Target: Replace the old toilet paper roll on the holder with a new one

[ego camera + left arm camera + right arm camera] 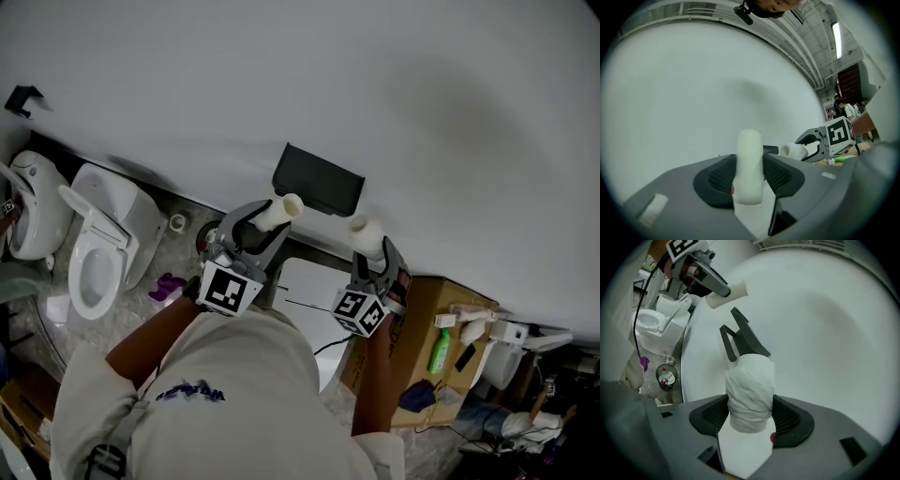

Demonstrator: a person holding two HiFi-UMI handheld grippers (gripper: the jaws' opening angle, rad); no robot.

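Swap is at the halfway step: the holder (740, 338) on the far wall looks bare. The left gripper (749, 180) is clamped on a slim white roll (749, 154), probably the old one though the view is too coarse to be sure, and holds it near the holder, to its left. The right gripper (750, 416) is clamped on a fatter, loosely wound roll (750, 385) whose far end is near the holder, not touching. The next move calls for lining the roll's bore up with the holder's arm and sliding it on before release.
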